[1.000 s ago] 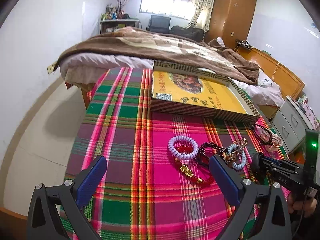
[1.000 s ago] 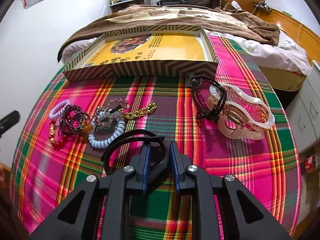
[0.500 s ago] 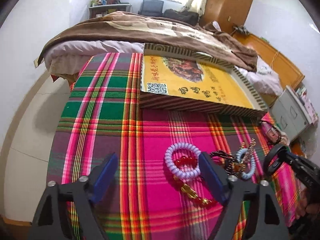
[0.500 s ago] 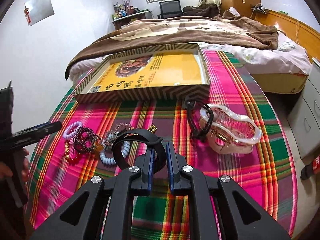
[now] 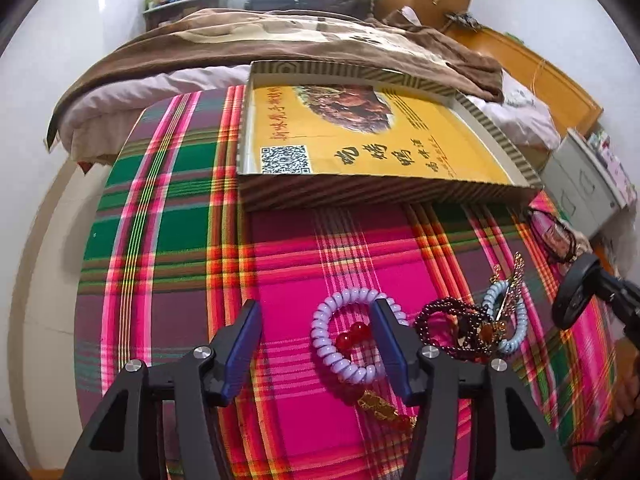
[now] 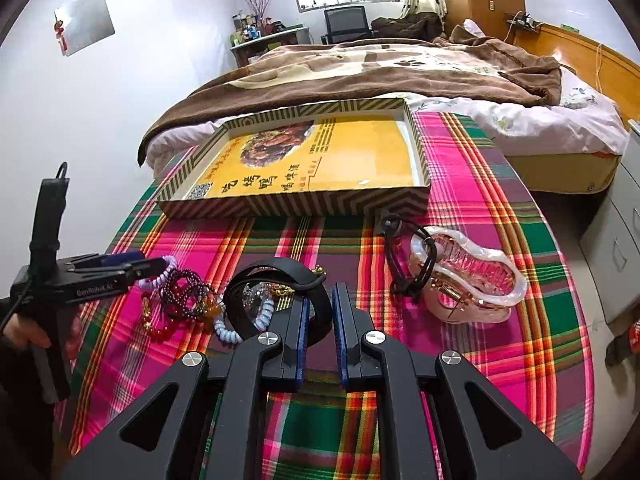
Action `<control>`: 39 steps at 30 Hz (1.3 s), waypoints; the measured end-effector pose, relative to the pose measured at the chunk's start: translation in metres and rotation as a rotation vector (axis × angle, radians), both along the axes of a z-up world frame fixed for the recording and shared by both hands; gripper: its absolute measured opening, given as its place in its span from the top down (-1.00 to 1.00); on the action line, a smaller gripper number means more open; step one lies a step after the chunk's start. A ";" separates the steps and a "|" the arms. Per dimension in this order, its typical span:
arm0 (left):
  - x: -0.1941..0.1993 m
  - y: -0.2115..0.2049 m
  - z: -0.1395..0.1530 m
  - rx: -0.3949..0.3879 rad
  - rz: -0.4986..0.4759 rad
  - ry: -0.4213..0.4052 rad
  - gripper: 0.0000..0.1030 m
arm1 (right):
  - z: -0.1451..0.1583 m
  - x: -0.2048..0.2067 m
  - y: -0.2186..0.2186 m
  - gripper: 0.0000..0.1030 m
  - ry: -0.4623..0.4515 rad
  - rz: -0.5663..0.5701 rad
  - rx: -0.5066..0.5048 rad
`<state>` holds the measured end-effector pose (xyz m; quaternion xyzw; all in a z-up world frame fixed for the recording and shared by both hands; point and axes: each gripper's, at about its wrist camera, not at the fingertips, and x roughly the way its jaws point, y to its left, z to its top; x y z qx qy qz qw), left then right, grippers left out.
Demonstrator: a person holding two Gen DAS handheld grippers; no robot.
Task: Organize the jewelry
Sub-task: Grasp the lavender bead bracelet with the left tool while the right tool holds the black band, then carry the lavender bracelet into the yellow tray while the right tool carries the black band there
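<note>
Box looks empty, I think. Your right gripper pinches the black band; your left gripper gapes over the purple coil. Everything else waits.

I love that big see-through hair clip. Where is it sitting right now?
In the right wrist view, the clear hair claw clip lies on the plaid cloth, right of the jewelry pile, just in front of the striped box, black hair ties looped on it.
</note>
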<state>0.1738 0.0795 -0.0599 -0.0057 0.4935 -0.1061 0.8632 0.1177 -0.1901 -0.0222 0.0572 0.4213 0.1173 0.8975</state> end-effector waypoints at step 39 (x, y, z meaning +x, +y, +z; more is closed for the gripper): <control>-0.010 -0.024 0.031 0.079 -0.069 -0.093 0.82 | 0.015 -0.003 -0.010 0.77 -0.039 -0.009 0.060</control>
